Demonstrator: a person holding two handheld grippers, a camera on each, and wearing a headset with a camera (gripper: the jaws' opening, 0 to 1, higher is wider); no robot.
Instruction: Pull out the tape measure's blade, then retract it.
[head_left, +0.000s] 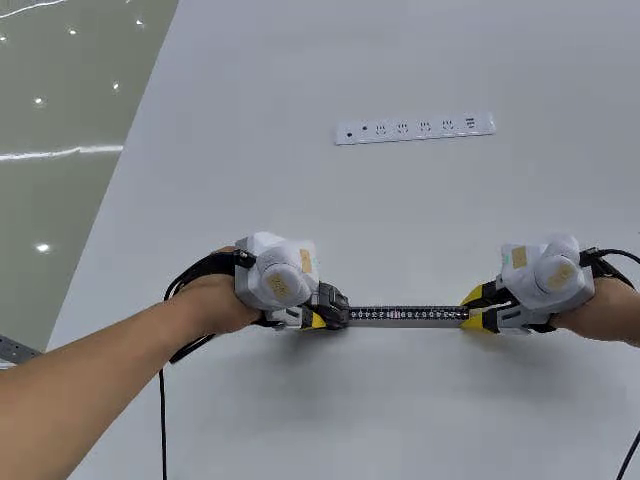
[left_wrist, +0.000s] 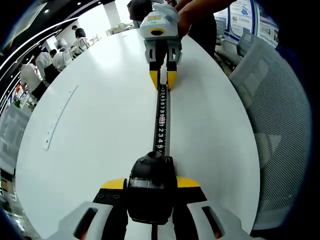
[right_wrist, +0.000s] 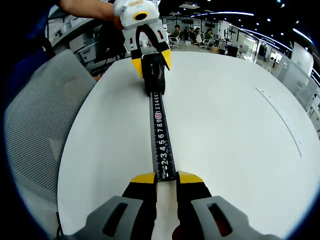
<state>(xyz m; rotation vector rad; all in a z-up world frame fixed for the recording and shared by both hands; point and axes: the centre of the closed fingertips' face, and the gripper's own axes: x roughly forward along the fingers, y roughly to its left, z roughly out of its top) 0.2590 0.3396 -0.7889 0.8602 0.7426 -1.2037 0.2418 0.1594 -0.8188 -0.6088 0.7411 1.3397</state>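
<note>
Black tape measure (head_left: 330, 304), blade (head_left: 408, 314) out — pointing right

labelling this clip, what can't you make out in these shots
End of the blade: hidden between the right gripper's jaws, right gripper view.
Numbers on the blade: too small to read, head view.
Sides of the tape measure case: covered by the left gripper's jaws, left gripper view.

The light is bright and even and comes from above: ceiling lights (right_wrist: 235, 13) show as white strips, and the glossy floor (head_left: 60, 120) at far left mirrors them as small dots. The white bench (head_left: 400, 220) has no hard glare. Soft, pale shadows lie near the left hand-held gripper (head_left: 325, 312) and the right hand-held gripper (head_left: 472, 310). Both gripper views bend strongly at the edges. The numbers on the blade (right_wrist: 161, 135) of the tape measure (right_wrist: 152, 72) are sharp.
</note>
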